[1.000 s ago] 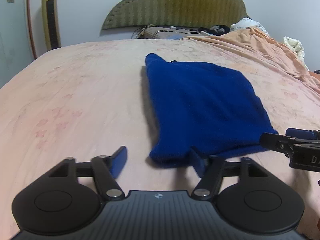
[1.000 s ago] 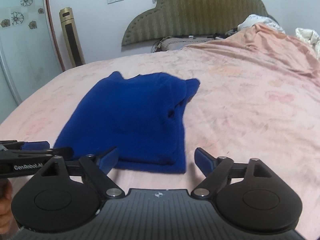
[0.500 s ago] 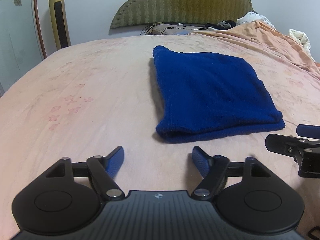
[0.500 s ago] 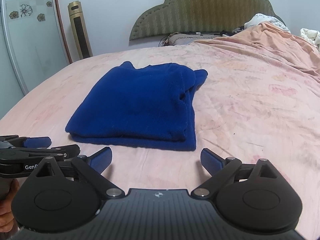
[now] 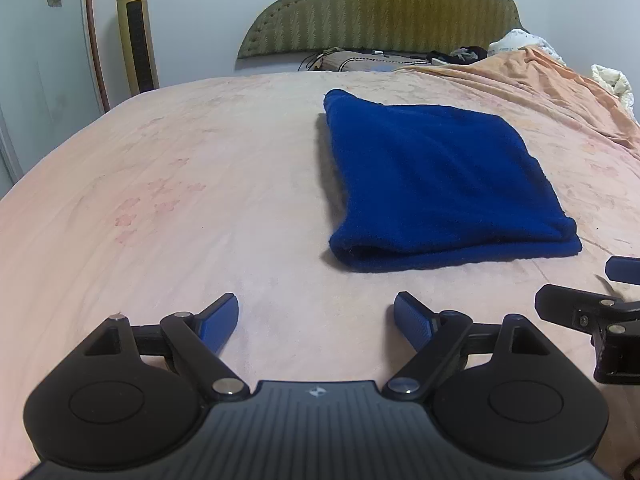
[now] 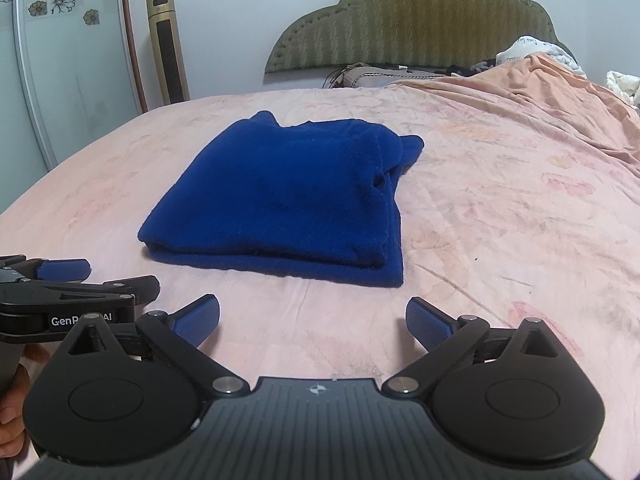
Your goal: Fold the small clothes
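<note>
On the bed (image 5: 200, 168), spread with a pale pink flowered sheet, a blue garment (image 5: 436, 184) lies folded into a thick, roughly square pad, its doubled near edge showing stacked layers. From the right wrist view the same blue garment (image 6: 288, 196) shows a bunched, rounded fold along its right side and a small point of cloth sticking up at its far left corner. The left gripper (image 5: 316, 320) hangs just short of the garment's near edge and to its left, jaws spread wide with only bare sheet between the blue pads, holding nothing and not touching the cloth. The right gripper (image 6: 313, 320) sits likewise just in front of the garment's near edge, jaws wide apart and empty, the sheet visible between them. Each gripper shows at the side of the other's view: the right gripper (image 5: 592, 312) to the right of the garment's near corner, the left gripper (image 6: 76, 284) to the left of it, with part of a hand (image 6: 12, 412) below its handle. Beyond the garment, an olive padded headboard (image 5: 380, 12) stands against the wall, a gold tower fan (image 5: 136, 28) stands left of it, and a rumpled orange blanket (image 5: 560, 84) lies heaped to the garment's far right.
</note>
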`<state>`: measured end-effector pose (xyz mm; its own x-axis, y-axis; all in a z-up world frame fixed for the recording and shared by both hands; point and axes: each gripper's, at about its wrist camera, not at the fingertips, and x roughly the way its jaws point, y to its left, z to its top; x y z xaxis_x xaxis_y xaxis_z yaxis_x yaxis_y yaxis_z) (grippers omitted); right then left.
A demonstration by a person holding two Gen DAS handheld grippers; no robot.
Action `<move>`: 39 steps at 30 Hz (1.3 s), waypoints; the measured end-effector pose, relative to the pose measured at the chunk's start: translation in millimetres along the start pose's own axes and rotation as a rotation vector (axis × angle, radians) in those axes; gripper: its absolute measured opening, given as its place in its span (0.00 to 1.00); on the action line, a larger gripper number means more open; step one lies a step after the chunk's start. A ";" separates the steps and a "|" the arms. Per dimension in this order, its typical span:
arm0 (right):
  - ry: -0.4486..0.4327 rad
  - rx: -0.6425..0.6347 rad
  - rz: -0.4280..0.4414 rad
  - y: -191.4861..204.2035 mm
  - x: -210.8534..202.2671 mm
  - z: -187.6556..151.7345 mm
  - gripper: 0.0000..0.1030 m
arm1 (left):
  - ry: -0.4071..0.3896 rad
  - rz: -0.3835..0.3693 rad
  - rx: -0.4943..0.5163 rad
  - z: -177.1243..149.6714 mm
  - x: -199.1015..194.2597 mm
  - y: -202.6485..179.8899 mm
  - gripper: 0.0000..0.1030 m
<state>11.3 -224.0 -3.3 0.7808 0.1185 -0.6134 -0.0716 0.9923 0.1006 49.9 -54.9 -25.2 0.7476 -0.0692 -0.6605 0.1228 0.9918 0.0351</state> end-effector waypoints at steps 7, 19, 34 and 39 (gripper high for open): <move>-0.002 -0.001 -0.008 -0.3 -1.0 0.0 0.99 | -0.005 0.009 -0.005 -4.0 -1.6 3.5 0.88; 0.003 -0.007 -0.012 -2.4 -1.0 -2.7 0.99 | -0.013 0.035 -0.044 -10.1 -4.5 12.1 0.96; 0.014 0.002 -0.012 -8.1 3.2 -10.3 1.00 | -0.013 0.044 -0.038 -11.9 -4.8 13.0 0.98; 0.017 0.002 -0.011 -9.0 4.8 -11.6 1.00 | -0.012 0.044 -0.046 -12.0 -3.4 13.8 0.99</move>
<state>8.5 -231.9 -16.2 0.7711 0.1081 -0.6274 -0.0616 0.9935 0.0954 41.3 -39.8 -31.5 0.7597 -0.0266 -0.6498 0.0600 0.9978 0.0292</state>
